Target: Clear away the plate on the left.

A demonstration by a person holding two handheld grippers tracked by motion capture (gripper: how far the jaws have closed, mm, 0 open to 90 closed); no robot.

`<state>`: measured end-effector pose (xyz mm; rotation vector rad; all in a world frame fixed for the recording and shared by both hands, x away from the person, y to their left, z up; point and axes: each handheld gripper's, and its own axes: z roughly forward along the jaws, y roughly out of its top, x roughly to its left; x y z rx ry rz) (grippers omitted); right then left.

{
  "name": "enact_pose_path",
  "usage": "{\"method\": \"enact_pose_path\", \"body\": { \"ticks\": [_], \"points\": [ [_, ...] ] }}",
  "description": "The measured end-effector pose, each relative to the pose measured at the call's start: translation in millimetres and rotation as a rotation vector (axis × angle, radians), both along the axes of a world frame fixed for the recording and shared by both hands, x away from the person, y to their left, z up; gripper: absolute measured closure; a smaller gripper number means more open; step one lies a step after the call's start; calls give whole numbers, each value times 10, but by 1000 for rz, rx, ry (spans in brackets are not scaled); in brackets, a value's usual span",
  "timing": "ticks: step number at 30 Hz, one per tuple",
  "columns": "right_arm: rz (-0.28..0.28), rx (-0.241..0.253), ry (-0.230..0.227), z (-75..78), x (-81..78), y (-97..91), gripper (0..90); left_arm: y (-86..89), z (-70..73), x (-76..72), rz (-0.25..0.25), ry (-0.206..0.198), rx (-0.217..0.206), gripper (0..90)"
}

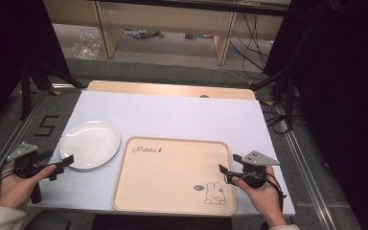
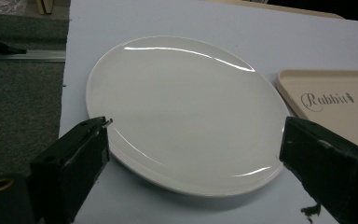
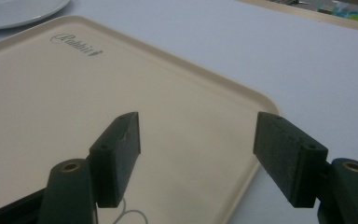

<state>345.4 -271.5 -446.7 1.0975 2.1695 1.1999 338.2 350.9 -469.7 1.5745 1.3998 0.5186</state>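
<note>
A white round plate (image 1: 90, 143) lies on the white table cover, just left of a beige tray (image 1: 172, 175) printed with "Rabbit" and a small rabbit drawing. My left gripper (image 1: 63, 165) is held at the plate's near-left rim. In the left gripper view its jaws stand wide apart on either side of the plate (image 2: 182, 112), touching nothing. My right gripper (image 1: 230, 167) hovers at the tray's right edge. Its jaws stand open over the bare tray (image 3: 51, 93), nothing between them.
The table (image 1: 172, 112) has a wooden strip along its far edge. Grey carpet, metal rails and dark stands flank both sides. Cables and wooden furniture legs lie beyond the far edge. A corner of the plate (image 3: 14, 11) shows in the right gripper view.
</note>
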Motion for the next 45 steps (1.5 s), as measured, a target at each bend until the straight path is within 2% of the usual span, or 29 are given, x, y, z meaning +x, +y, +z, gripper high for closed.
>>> {"method": "enact_pose_path", "body": {
  "ticks": [8,9,10,13,15,16,17,18,20,24,27,30,31,34,35,36,37,39,40,44,45],
  "points": [
    [-4,-1,-1,4,0,-4,325,25,3,21,17,20,-8,92],
    [-2,8,-5,-1,3,-3,325,34,-1,40,17,14,-9,100],
    [-1,4,3,5,4,-10,324,49,2,74,26,31,-12,110],
    [-10,4,2,11,1,-9,324,102,14,147,46,41,-10,146],
    [-11,10,4,13,-2,-8,324,118,22,167,58,52,-6,148],
    [-13,-2,2,15,0,-14,324,137,24,188,59,54,0,149],
    [-12,7,-12,3,10,-10,324,155,29,210,64,56,7,151],
    [-12,7,-12,3,10,-10,324,164,31,230,80,56,-5,151],
    [-12,8,-11,3,10,-9,324,197,37,279,81,56,3,152],
    [-12,13,9,5,8,-4,324,257,39,392,90,66,14,152],
    [-6,7,-13,0,17,-1,325,294,24,470,115,72,14,159],
    [-9,-6,-5,10,10,-1,325,325,20,549,127,90,8,175],
    [-7,11,-8,3,15,2,325,328,18,574,131,97,3,192],
    [-6,14,8,1,12,5,325,336,5,650,130,108,-11,205],
    [-5,13,8,1,13,7,325,339,7,662,126,126,-7,208],
    [-4,4,-11,-3,20,3,325,340,-7,682,124,131,-9,212],
    [-6,1,0,3,14,5,325,338,-22,700,126,137,-10,217],
    [-5,4,10,6,9,8,325,337,-47,723,133,171,-8,221],
    [-8,-3,-6,5,13,2,325,334,-60,732,136,180,-13,225],
    [-4,4,10,4,10,9,325,343,-93,761,125,197,-13,239],
    [-3,8,-1,-1,14,12,326,344,-97,767,126,199,-14,243]
  ]
}}
